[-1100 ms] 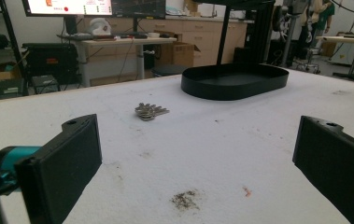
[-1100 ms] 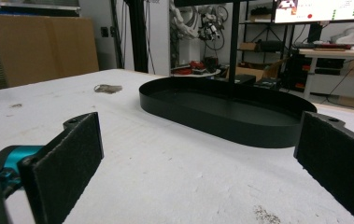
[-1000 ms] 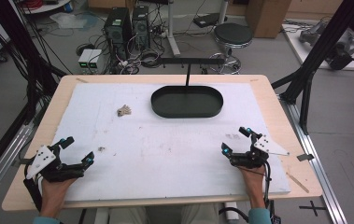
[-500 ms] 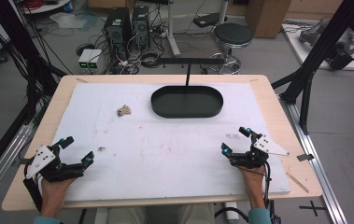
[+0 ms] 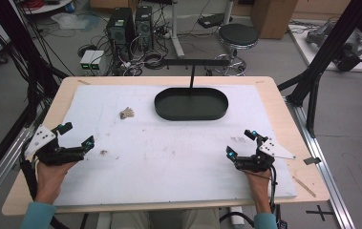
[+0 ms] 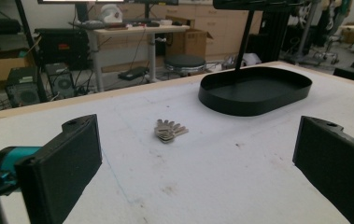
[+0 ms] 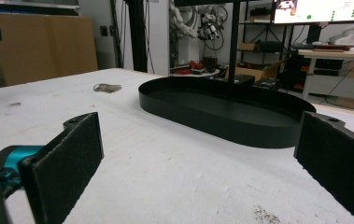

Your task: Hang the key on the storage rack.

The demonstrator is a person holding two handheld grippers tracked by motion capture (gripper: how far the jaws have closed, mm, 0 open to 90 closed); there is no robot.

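Note:
A small bunch of metal keys [image 5: 127, 113] lies on the white mat [image 5: 169, 152], left of a black oval tray [image 5: 191, 103] at the back centre. In the left gripper view the keys [image 6: 169, 130] lie ahead between the wide-apart jaws, with the tray [image 6: 255, 90] beyond to the right. My left gripper [image 5: 76, 135] rests open near the front left edge, empty. My right gripper [image 5: 241, 143] rests open at the front right, also empty. From the right gripper view the tray [image 7: 226, 112] is close ahead and the keys [image 7: 107, 87] lie far off to the left.
A black post with a crossbar [image 5: 192, 69] rises behind the tray. The wooden table edge [image 5: 307, 143] frames the mat. Computers, cables and a stool [image 5: 238, 36] stand on the floor beyond. A small dark stain [image 5: 103, 152] marks the mat near the left gripper.

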